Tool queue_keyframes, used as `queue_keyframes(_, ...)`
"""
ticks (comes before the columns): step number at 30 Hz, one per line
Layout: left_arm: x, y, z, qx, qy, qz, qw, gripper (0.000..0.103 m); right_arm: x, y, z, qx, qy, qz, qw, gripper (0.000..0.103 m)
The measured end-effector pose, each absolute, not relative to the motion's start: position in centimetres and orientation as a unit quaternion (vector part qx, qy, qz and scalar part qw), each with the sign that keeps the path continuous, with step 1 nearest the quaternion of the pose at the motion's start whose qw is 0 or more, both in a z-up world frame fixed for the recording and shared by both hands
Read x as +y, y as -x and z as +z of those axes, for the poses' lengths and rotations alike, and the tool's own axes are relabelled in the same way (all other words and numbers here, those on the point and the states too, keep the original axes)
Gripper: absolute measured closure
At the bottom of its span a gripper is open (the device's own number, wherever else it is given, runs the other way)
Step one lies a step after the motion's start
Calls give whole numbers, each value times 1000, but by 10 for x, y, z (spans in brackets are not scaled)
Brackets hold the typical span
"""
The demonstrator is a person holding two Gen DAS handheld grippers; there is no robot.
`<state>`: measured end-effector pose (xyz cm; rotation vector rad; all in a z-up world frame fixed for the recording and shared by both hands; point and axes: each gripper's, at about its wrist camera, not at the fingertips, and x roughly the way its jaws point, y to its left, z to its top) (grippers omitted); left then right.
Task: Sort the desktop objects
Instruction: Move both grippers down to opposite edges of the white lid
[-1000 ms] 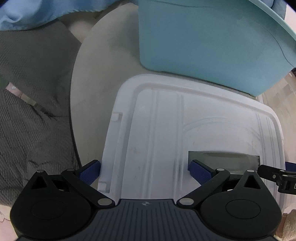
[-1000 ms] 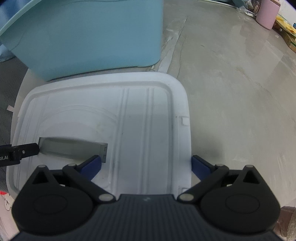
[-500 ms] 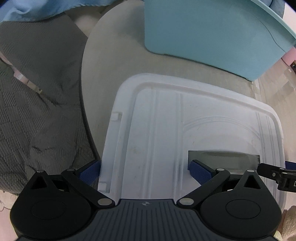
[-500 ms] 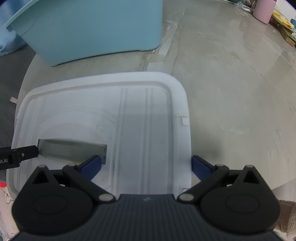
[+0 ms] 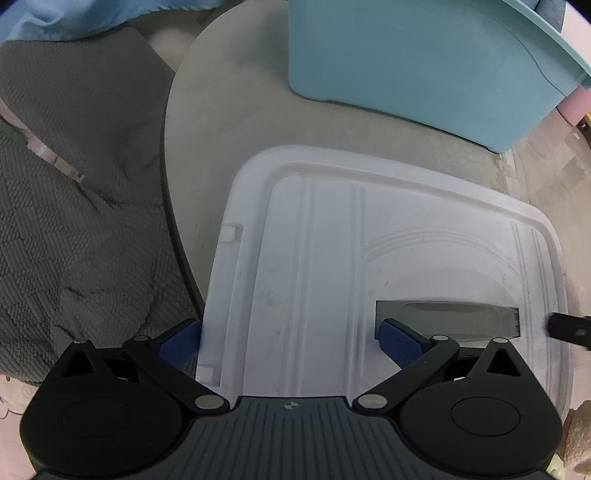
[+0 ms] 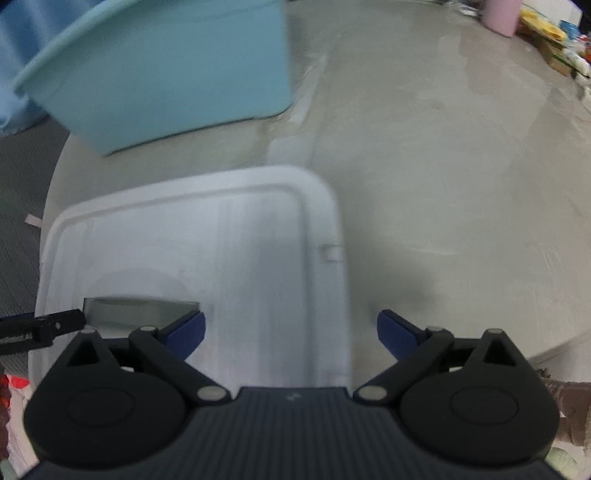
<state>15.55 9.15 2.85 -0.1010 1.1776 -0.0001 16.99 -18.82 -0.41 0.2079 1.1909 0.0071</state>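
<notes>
Both claws spread wide over a white lid (image 5: 325, 266) lying flat at the round bench's (image 5: 221, 122) near edge, left claw (image 5: 290, 341) and right claw (image 6: 290, 332) straddling its opposite sides; a teal bin (image 5: 406, 51) stands behind.

Counted on the round tabletop (image 5: 229, 110): one white plastic lid (image 5: 325, 266) with one rectangular handle slot (image 5: 447, 319) and two small side tabs, and one light blue tub (image 5: 413, 55) standing beyond it. Also counted: two grippers, the left gripper (image 5: 291, 341) and the right gripper (image 6: 291, 332), each with two blue-padded fingers spread wide; one pink cup (image 6: 502, 16) at the far edge; one grey textured cloth (image 5: 74, 221) and one blue fabric (image 5: 74, 18) off to the left. Left uncounted: the small clutter (image 6: 554, 40) near the cup, too blurred to number.
</notes>
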Motion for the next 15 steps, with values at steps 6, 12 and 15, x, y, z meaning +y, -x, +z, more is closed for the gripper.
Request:
queue_keyframes(6, 91, -154, 29, 556, 41, -4, 830, 0, -218, -145, -5, 592, -115, 10, 798, 3)
queue_keyframes(12, 91, -148, 29, 558, 36, -11, 829, 0, -223, -140, -24, 607, -138, 12, 783, 3)
queue_keyframes(15, 93, -149, 29, 560, 39, -12, 828, 0, -211, -149, -18, 593, -122, 17, 796, 3)
